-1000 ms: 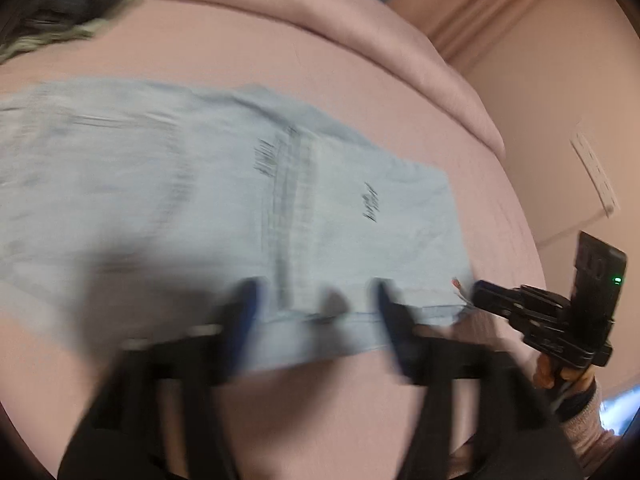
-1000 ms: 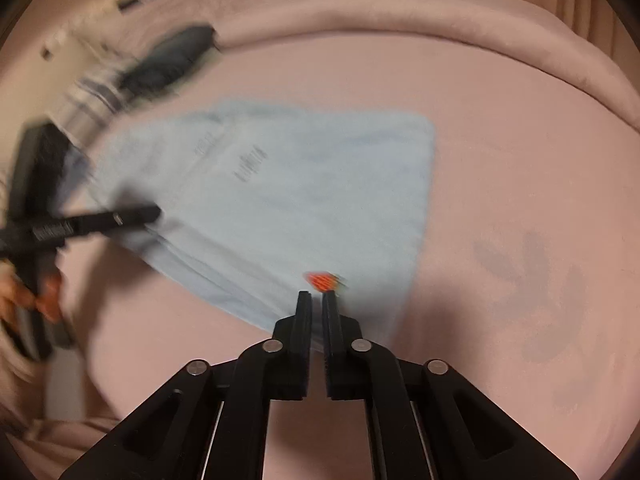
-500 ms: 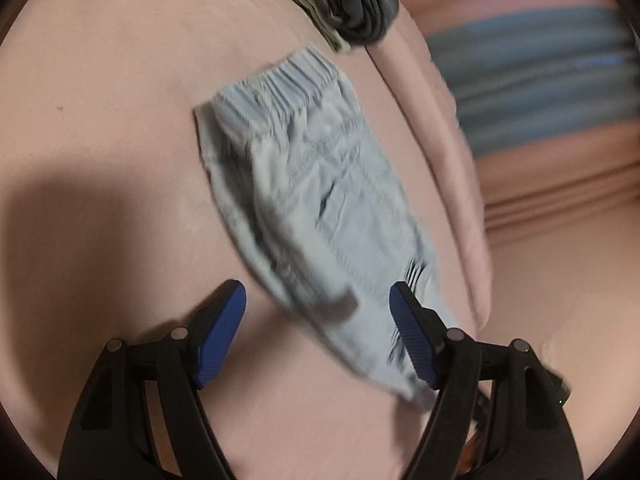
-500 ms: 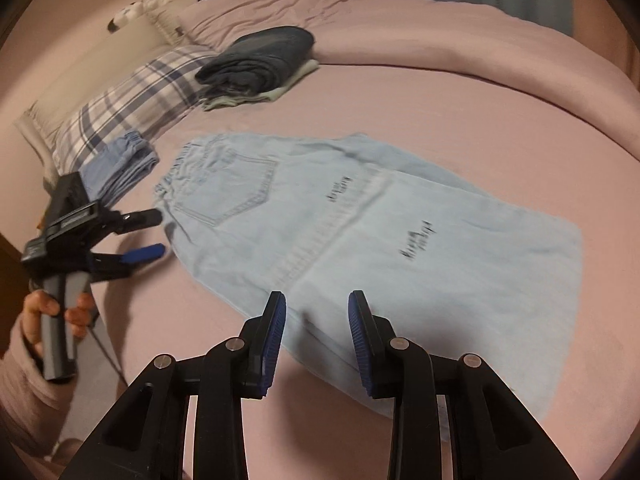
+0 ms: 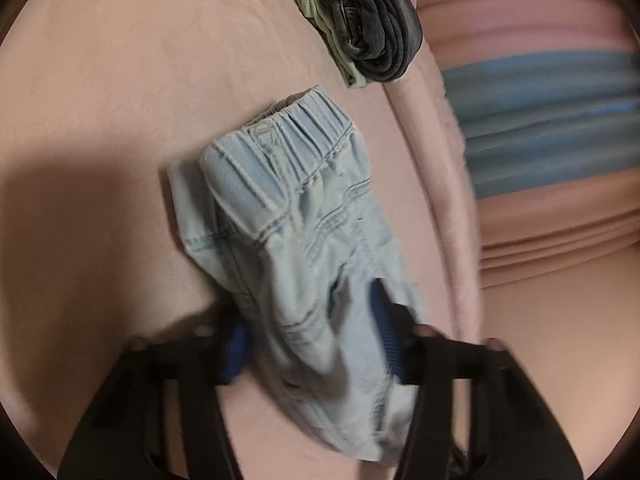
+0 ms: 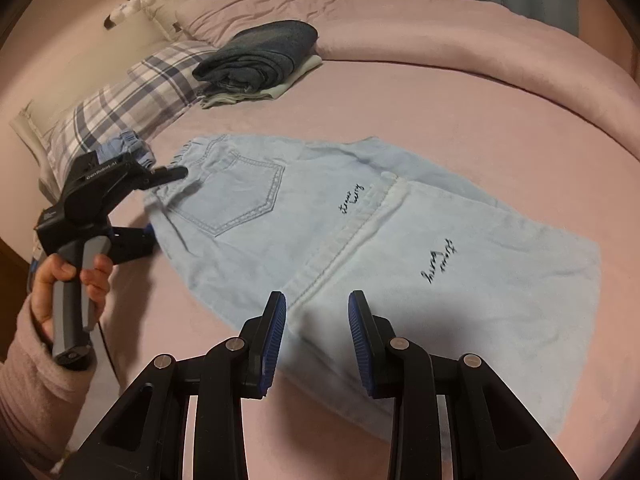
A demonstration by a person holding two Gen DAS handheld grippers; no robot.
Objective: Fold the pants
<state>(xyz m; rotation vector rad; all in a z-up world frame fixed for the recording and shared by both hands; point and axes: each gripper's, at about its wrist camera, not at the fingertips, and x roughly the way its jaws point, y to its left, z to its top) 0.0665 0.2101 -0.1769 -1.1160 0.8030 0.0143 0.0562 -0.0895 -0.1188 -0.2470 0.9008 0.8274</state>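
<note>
the right gripper (image 6: 316,340) is being held just above the near hem edge of the pale denim pants (image 6: 360,240), its blue pads partly parted with nothing between them, where a second ago they were nearly together beside that edge; further off to the left, the left gripper (image 5: 312,340) is being closed around the waistband end, fabric being bunched between its jaws, whereas half a second ago it was being held wide over the same end; whether the pads are already being pressed on the cloth cannot be told through the blur; this is being read as the grasp being taken for the next fold, the waistband end likely being made ready to be carried toward the hems; the pants are being left flat on the pink bedsheet (image 6: 460,120), already doubled lengthwise; dark cursive script is being shown twice on the legs but is too small to be read; white lettering on the left gripper's body is being made out only partly; beyond, a stack of folded dark clothes (image 6: 260,60) is being kept beside a plaid pillow (image 6: 120,104).
</note>
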